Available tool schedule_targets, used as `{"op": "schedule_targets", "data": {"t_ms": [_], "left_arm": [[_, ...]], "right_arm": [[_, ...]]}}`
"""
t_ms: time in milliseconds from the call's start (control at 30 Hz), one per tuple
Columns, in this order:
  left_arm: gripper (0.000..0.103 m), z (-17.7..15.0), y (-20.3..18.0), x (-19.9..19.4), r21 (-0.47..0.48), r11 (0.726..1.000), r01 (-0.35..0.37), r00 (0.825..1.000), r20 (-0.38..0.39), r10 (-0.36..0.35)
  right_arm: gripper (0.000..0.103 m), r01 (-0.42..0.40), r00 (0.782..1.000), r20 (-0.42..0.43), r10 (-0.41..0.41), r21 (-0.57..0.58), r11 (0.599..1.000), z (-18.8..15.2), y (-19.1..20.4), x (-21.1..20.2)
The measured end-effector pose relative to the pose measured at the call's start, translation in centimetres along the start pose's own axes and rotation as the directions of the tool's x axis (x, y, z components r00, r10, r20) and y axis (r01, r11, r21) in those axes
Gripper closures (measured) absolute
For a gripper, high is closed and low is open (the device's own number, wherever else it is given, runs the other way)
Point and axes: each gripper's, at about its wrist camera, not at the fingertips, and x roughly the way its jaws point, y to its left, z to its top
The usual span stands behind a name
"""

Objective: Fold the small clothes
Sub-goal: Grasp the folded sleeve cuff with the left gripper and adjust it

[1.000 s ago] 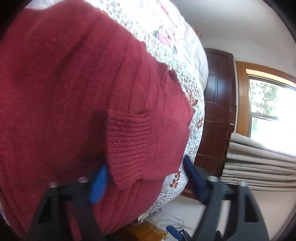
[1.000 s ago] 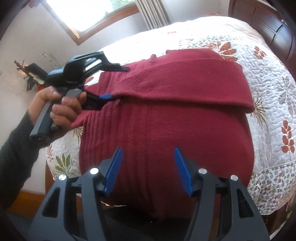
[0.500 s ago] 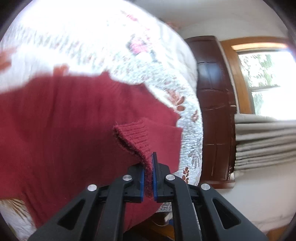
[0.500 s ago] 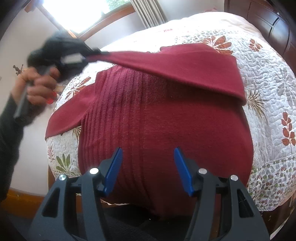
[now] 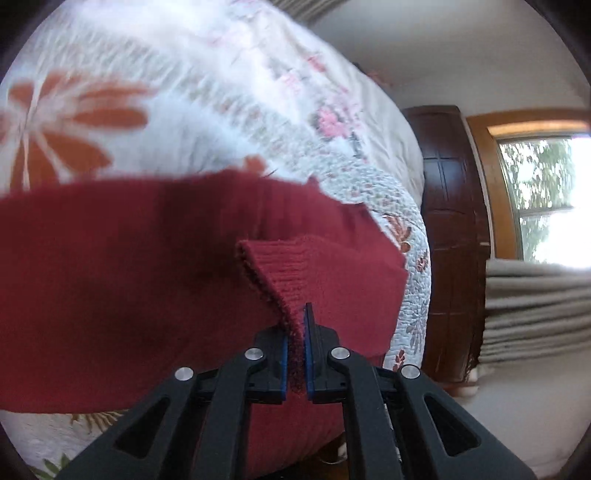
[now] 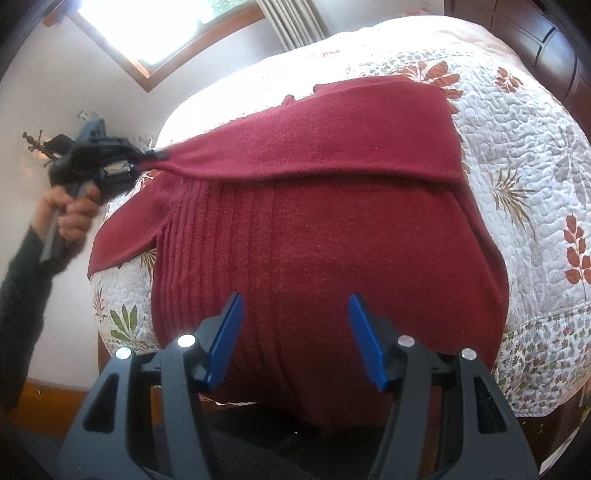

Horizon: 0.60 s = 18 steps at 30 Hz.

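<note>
Sleeve pinched at the cuff, fold only half laid.

The sweater (image 6: pixel 325 258) lies flat on the quilt (image 6: pixel 517 155), hem at 6 o'clock; your left gripper (image 5: pixel 294 345) is clamped on the cuff (image 5: pixel 284 277), stretching the sleeve (image 6: pixel 314 147) toward 9 o'clock. Pull harder and the body may drag askew, or the knit may slip free. Your right gripper (image 6: pixel 295 336) hangs agape, pinning nothing.

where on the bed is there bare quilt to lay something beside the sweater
Widest bare quilt lies right of the sweater, running to the dark headboard. Another bare stretch lies beyond the folded-over sleeve, toward the window. The left edge is crowded: the left gripper pulls the cuff there. The right gripper hovers open over the hem.
</note>
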Motion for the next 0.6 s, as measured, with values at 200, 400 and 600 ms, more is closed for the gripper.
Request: {"op": "schedule_targets", "data": {"t_ms": [200,400,600], "left_arm": [[0.097,0.1,1.7,0.6,-0.038,0.999,0.026,1.000,0.010,-0.025],[0.096,-0.4,3.3,1.4,-0.059,0.998,0.015,1.000,-0.007,-0.016],[0.077,-1.0,5.1,-0.2,-0.100,0.983,-0.155,0.985,0.065,0.162]], "right_arm": [[0.044,0.007,1.000,0.006,-0.007,0.003,1.000,0.2,-0.1,-0.3],[0.044,0.010,1.000,-0.005,-0.010,0.002,1.000,0.2,-0.1,-0.1],[0.044,0.016,1.000,0.003,-0.016,-0.004,1.000,0.4,-0.2,-0.4]]}}
